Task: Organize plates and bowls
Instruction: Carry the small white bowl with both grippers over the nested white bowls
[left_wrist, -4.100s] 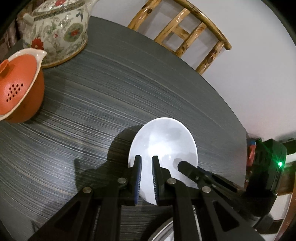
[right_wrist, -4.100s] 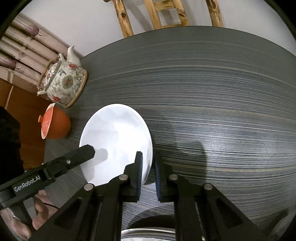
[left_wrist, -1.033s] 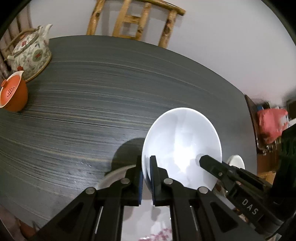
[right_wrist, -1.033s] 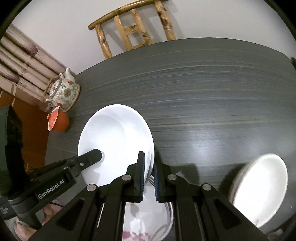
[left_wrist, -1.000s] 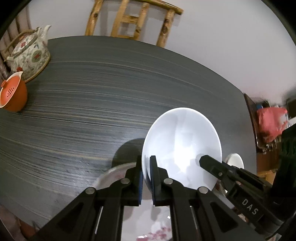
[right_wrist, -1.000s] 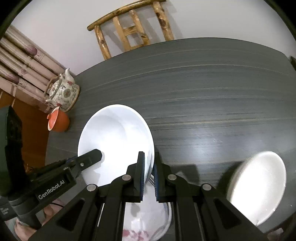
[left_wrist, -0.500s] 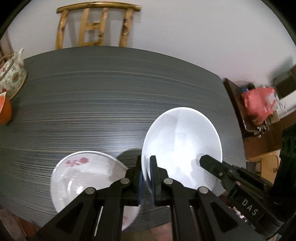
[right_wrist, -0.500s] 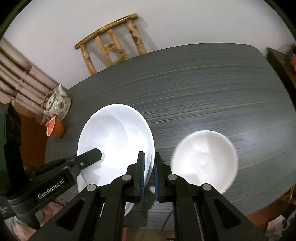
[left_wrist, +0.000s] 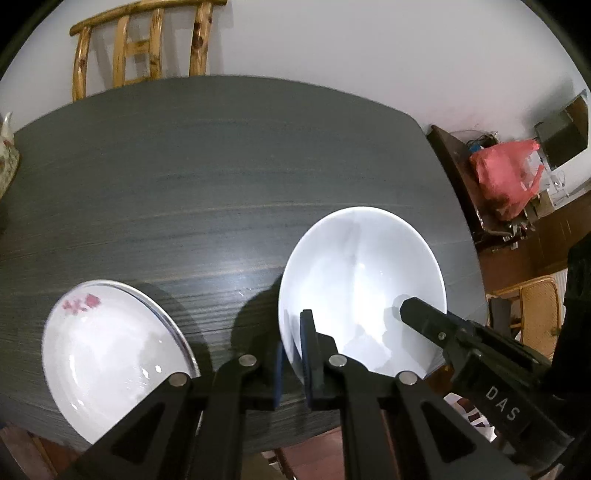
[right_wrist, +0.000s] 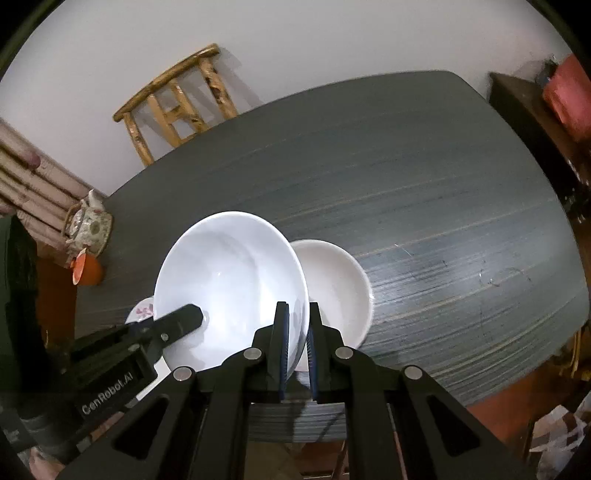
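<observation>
Both grippers, left and right, pinch bowl rim; keep level; lower into white bowl at 3 o'clock.

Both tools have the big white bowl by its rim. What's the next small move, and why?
Probably carry the white bowl a little further right and lower it into the smaller white bowl on the table. The left tool and right tool both clamp its rim, and it already overlaps that bowl's left side.

The white bowl, once over the flowered plate, now overlaps the plain bowl.
</observation>
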